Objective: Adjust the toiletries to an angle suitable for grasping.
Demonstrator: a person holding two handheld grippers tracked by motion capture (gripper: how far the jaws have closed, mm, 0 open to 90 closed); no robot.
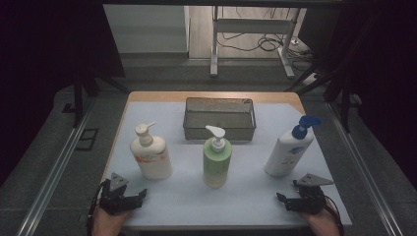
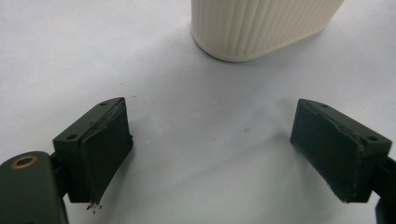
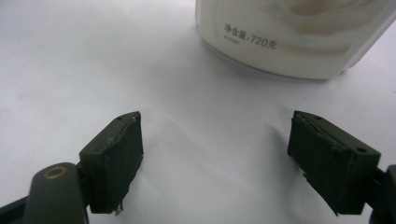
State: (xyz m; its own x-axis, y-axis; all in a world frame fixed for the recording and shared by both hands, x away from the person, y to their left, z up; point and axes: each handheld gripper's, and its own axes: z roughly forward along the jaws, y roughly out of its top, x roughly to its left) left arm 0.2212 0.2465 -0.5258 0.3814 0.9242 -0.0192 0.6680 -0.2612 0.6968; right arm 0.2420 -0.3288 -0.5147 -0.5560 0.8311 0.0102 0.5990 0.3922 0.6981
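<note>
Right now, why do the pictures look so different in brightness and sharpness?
High view: dim, dark surroundings, the table moderately lit. Left gripper view: bright, the cream bottle sharp, soft shadows under the jaws. Right gripper view: the white bottle slightly soft, its print readable.

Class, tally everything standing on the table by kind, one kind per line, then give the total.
Pump bottles: 3, namely cream bottle, green bottle, white bottle with blue pump
Wire mesh basket: 1
Total: 4
</note>
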